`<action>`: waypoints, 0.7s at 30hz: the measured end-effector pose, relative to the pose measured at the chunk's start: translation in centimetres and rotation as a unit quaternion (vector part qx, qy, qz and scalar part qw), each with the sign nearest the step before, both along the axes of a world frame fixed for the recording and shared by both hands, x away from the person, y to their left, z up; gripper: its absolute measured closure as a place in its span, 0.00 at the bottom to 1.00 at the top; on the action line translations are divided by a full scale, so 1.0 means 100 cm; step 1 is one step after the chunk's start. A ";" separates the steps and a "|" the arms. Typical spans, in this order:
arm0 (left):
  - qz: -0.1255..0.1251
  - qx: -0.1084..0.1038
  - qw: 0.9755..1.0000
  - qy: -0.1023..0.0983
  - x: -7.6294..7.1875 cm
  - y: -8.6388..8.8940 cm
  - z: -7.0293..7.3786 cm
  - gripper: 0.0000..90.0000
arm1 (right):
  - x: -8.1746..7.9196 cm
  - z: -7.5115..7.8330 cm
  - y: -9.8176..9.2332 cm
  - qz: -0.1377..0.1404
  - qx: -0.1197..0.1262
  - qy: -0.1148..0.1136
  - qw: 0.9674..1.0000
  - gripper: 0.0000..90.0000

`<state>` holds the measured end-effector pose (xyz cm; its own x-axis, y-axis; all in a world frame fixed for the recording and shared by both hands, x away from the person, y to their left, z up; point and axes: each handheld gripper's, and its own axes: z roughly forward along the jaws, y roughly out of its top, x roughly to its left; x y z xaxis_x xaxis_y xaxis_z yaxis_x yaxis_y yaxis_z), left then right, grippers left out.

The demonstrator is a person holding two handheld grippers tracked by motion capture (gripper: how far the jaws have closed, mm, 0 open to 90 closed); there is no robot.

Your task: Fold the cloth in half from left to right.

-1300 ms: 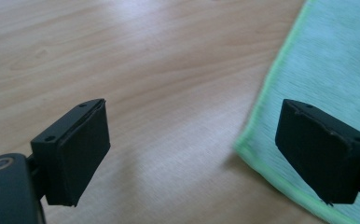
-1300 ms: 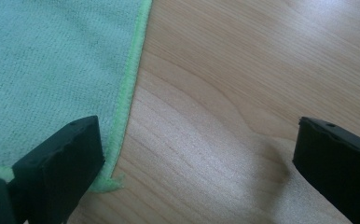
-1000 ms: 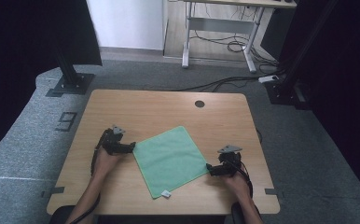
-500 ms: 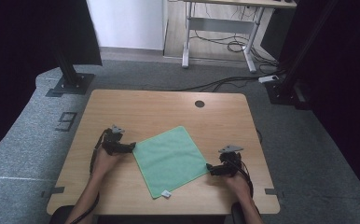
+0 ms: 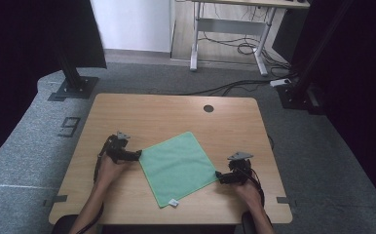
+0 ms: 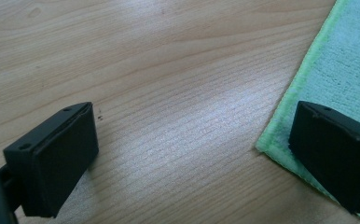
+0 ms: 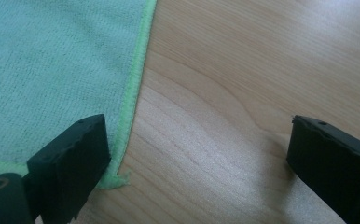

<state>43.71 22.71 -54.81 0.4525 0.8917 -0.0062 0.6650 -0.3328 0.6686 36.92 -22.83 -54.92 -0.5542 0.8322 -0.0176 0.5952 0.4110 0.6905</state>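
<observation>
Green cloth (image 5: 177,166) lies flat mid-table (image 5: 152,112), turned like a diamond. At its left corner the left gripper (image 5: 136,155) has just been opening its jaws, wide apart with nothing pinched. At the right corner the right gripper (image 5: 219,175) stands with jaws spread too, empty.

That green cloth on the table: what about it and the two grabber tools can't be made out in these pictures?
- White tag on the green cloth, high view: too small to read.
- Cloth corner beside the left gripper, left gripper view: partly hidden behind one jaw and cut off by the frame edge.
- Cloth corner beside the right gripper, right gripper view: partly hidden behind one jaw.
- Underside of the cloth: hidden against the table.
</observation>
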 end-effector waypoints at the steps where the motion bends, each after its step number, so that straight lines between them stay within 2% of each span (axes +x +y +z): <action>1: -0.001 -0.001 1.000 0.000 0.000 0.000 0.000 0.02 | -0.001 0.001 0.001 0.003 0.001 -0.002 1.000 0.07; 3: -0.004 -0.002 1.000 -0.001 -0.001 0.000 0.000 0.03 | -0.001 0.002 0.001 0.005 0.002 -0.003 1.000 0.07; 6: -0.015 -0.005 1.000 -0.006 -0.003 0.000 0.001 0.09 | -0.004 0.008 0.004 0.019 0.022 -0.001 1.000 0.07; 15: -0.013 -0.005 1.000 -0.006 -0.003 0.000 0.001 0.09 | -0.012 0.016 0.027 0.067 0.035 0.007 0.997 0.07; 18: -0.010 -0.005 1.000 -0.006 -0.003 0.000 0.000 0.09 | -0.016 0.017 0.042 0.091 0.042 0.015 0.995 0.07; 19: -0.010 -0.005 1.000 -0.006 -0.003 0.000 0.000 0.08 | -0.016 0.017 0.042 0.091 0.042 0.015 0.995 0.07; 21: -0.003 -0.005 1.000 -0.003 -0.002 0.000 0.000 0.06 | -0.021 0.018 0.056 0.115 0.047 0.021 0.992 0.07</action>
<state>43.52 22.70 -54.80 0.4577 0.8890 -0.0121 0.6595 -0.3303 0.6753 34.87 -17.19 -53.08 -0.7287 0.6801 0.0806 0.5214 0.4746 0.7091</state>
